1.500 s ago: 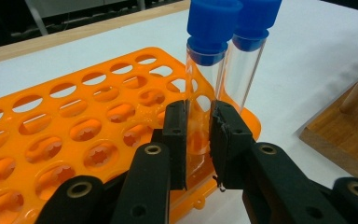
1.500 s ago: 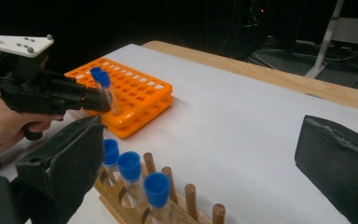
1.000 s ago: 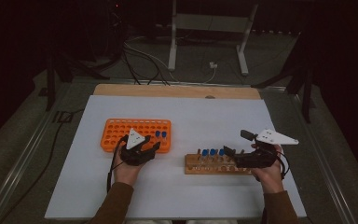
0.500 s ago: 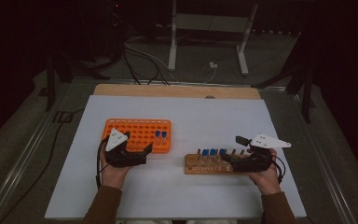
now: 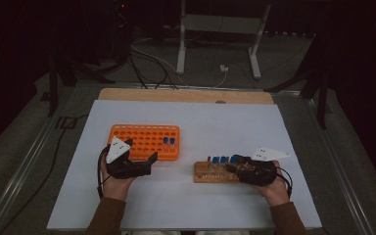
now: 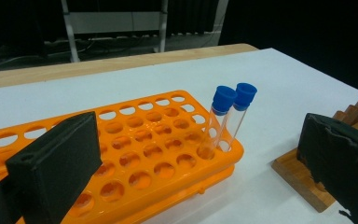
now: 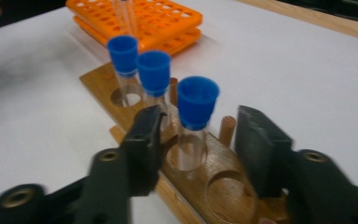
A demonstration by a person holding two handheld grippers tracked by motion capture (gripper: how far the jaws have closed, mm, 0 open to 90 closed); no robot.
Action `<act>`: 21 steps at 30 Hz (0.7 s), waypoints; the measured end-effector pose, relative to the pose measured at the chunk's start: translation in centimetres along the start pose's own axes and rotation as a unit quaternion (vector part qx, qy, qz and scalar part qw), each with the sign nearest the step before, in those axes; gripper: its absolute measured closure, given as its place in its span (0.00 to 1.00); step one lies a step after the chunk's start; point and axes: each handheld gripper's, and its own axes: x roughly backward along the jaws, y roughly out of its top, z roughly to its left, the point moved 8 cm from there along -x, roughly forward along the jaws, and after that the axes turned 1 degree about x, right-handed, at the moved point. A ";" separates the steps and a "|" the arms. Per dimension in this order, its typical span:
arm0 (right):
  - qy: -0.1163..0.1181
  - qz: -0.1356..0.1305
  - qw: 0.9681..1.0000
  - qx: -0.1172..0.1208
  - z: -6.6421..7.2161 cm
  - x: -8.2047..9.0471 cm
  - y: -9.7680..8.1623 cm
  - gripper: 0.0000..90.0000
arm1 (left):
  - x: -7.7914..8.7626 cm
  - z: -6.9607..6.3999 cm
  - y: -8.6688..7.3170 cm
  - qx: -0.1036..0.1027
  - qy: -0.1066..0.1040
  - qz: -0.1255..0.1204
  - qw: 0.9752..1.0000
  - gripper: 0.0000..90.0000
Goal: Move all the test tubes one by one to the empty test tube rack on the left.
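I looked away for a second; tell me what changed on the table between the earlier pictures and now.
The left claw drew back from the orange rack toward the person, its jaws opened wide and empty. The right claw came down at the wooden rack and its jaws have been closing around the nearest blue-capped tube, pads not yet touching it. Both racks and the two tubes in the orange rack stayed put.
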 end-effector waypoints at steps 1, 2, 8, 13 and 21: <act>-0.002 -0.001 1.000 0.002 0.0 0.0 0.0 0.65 | 0.0 0.0 0.0 0.000 0.000 0.000 1.000 0.01; -0.005 -0.002 1.000 0.006 0.0 0.0 0.0 0.69 | 0.1 0.0 0.1 0.001 -0.001 -0.001 1.000 0.01; -0.016 -0.007 0.999 0.027 0.1 0.2 0.1 0.79 | 0.3 0.2 0.1 0.005 0.001 0.000 1.000 0.01; -0.014 -0.003 0.999 0.041 0.4 0.2 0.1 0.84 | 0.3 0.4 0.0 0.009 0.003 0.002 1.000 0.01; -0.013 -0.002 0.999 0.046 0.6 0.2 0.2 0.85 | 0.5 0.5 0.3 0.010 0.001 -0.001 1.000 0.01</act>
